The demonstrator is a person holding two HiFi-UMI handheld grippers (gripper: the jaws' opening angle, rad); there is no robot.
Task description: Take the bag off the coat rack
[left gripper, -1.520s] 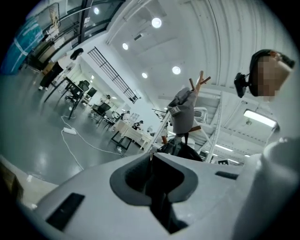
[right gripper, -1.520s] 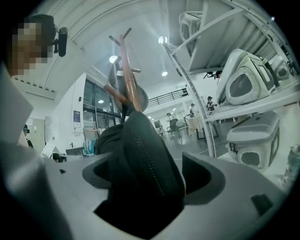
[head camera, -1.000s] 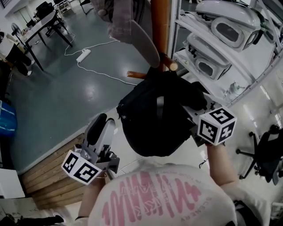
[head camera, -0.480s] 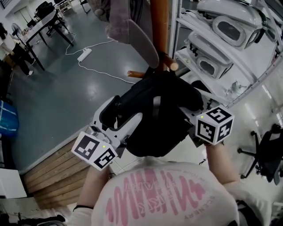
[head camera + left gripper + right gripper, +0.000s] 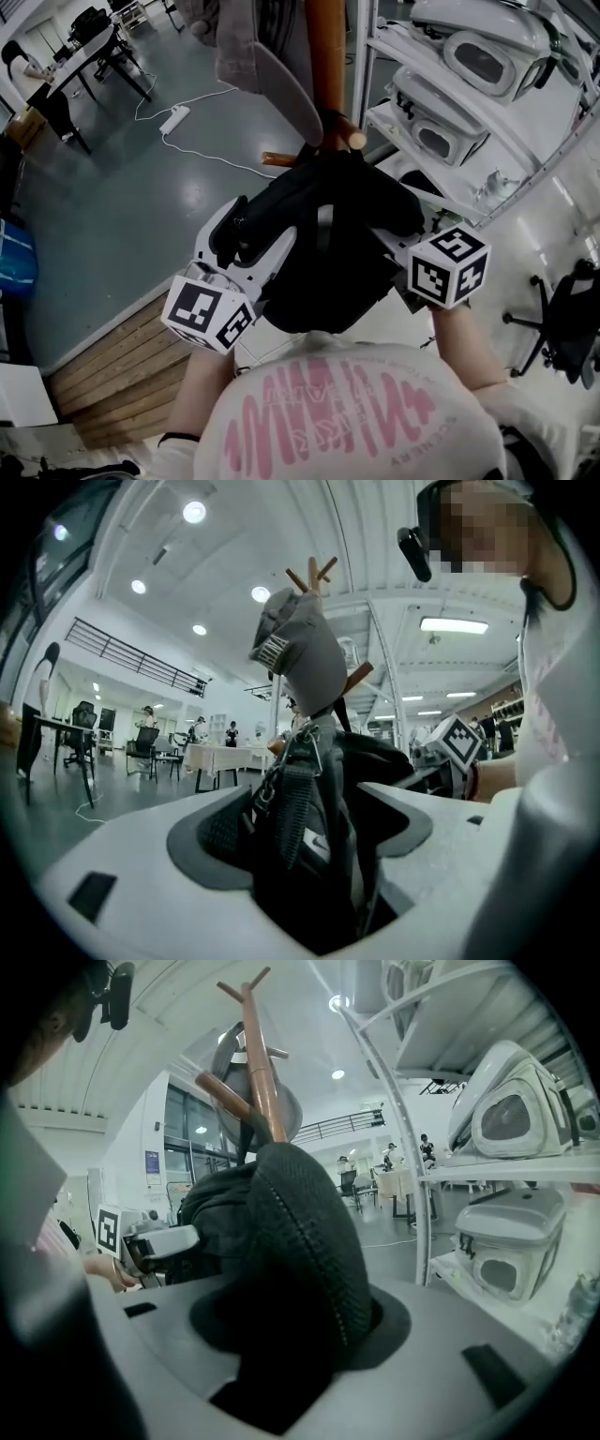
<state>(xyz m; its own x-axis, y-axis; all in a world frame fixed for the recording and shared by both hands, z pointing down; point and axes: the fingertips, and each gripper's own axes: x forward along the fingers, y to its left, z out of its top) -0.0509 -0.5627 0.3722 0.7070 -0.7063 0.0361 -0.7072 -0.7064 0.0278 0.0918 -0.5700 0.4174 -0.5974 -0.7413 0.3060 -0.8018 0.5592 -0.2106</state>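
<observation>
A black bag (image 5: 328,253) hangs from a peg (image 5: 345,138) of the wooden coat rack (image 5: 323,56). My left gripper (image 5: 267,217) points level at the bag's left side. Its jaws have just been opening and now stand wide, with the bag's strap and buckle (image 5: 291,789) between them and its pads not visibly pressing. On the bag's right side, my right gripper (image 5: 398,239) is shut on a thick padded part of the bag (image 5: 300,1241), which fills its jaws. A grey cap (image 5: 300,658) hangs above the bag on the rack (image 5: 262,1063).
White shelving (image 5: 469,66) with white machines stands close on the right. An office chair (image 5: 572,319) sits at the far right. A power strip and cable (image 5: 176,117) lie on the grey floor to the left, and a wooden platform (image 5: 103,375) lies at the lower left.
The left gripper swung right from beside the bag, rolled, opened its jaws wide and now straddles the bag's left side. The right gripper has kept its grip and place.
</observation>
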